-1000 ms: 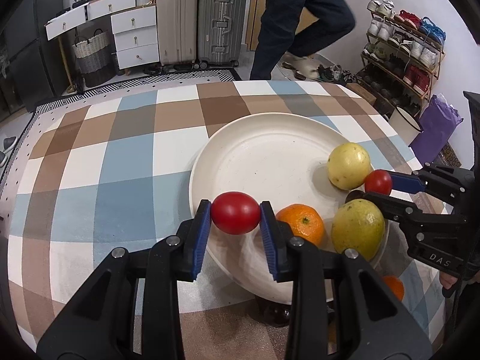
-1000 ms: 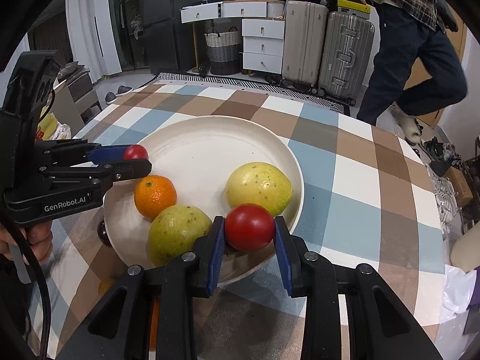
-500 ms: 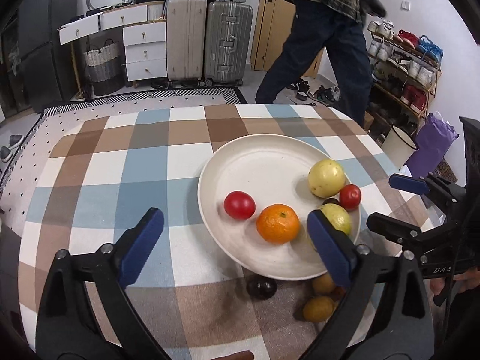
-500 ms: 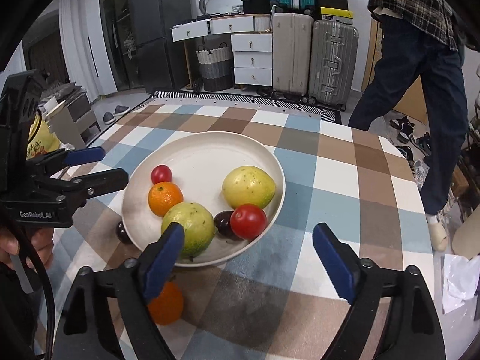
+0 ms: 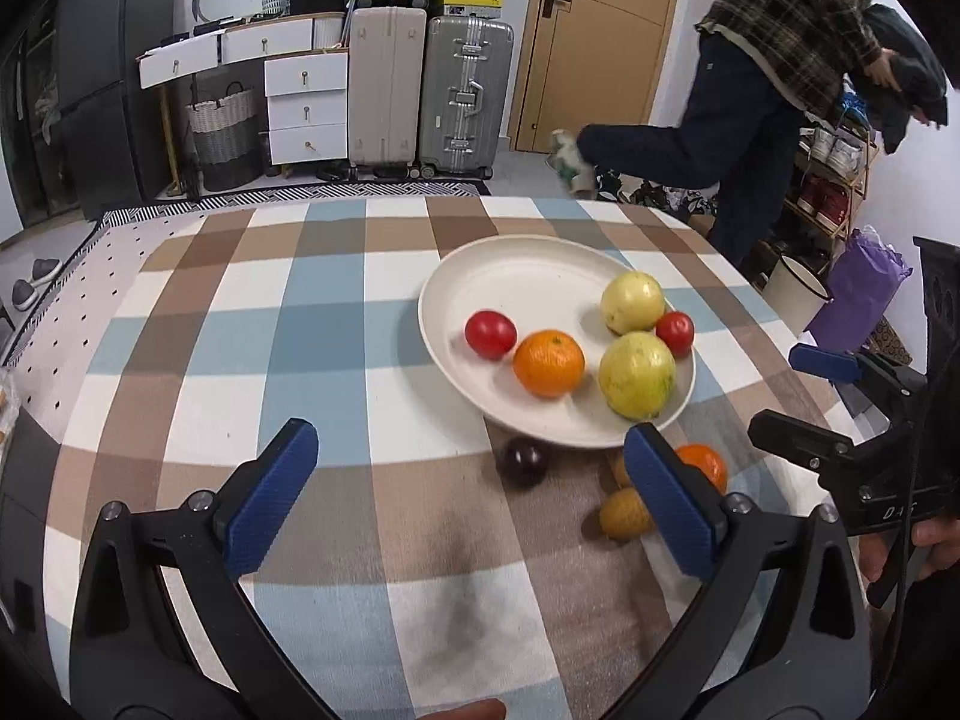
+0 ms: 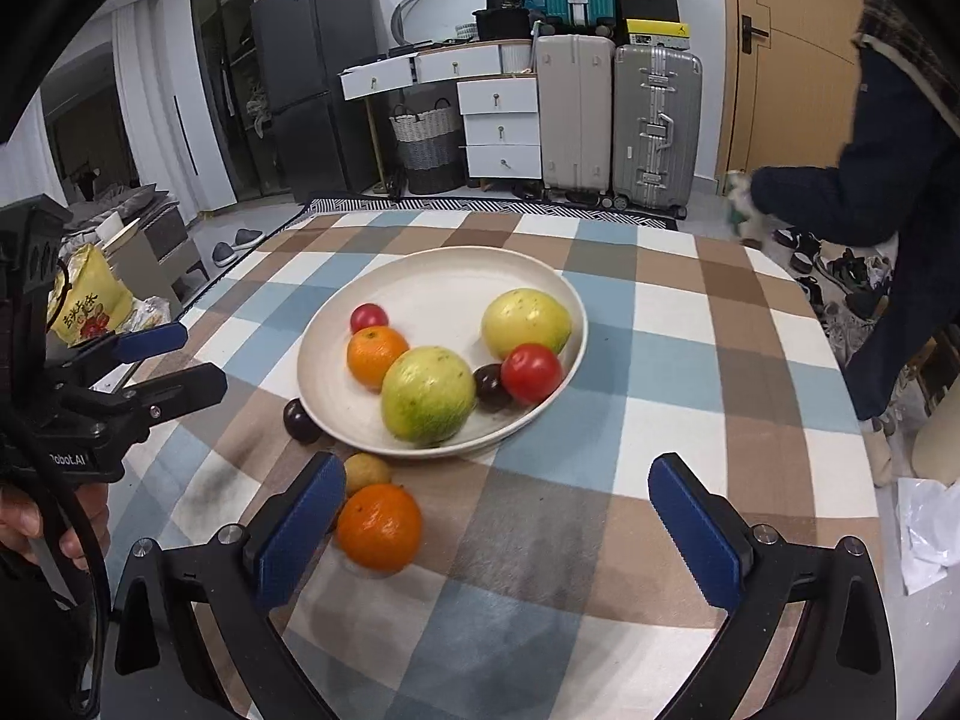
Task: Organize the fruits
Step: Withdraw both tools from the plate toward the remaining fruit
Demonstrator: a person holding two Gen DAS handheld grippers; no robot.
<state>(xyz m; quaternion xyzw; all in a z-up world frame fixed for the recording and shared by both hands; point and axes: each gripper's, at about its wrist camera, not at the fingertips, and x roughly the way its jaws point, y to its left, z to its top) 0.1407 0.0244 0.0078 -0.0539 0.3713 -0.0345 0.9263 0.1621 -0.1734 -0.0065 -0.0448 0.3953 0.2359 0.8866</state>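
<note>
Here, at the fruit table:

- A checked tablecloth (image 6: 708, 324) in blue, brown and white covers the table.
- A cream plate (image 6: 444, 288) sits near its middle, holding most of the fruit.
- The left gripper (image 5: 474, 498) hovers over bare cloth short of the plate, fingers spread wide and holding nothing; the right gripper (image 6: 498, 516) does likewise (each shows at the edge of the other's view).
- Two yellow-green guavas (image 6: 427, 394) lie on the plate, one at the near rim, one behind it.
- An orange (image 6: 377, 355) rests on the plate just beside the near guava.
- A second orange (image 6: 378, 527) lies on the cloth, off the plate, near the right gripper's left finger.
- Two red tomatoes (image 6: 531, 373) sit on the plate, well apart.
- A small yellow fruit (image 6: 367, 471) touches the loose orange.
- A dark plum (image 6: 492, 387) sits on the plate between guava and tomato.
- Another plum (image 6: 300, 420) lies on the cloth against the plate's rim.
</note>
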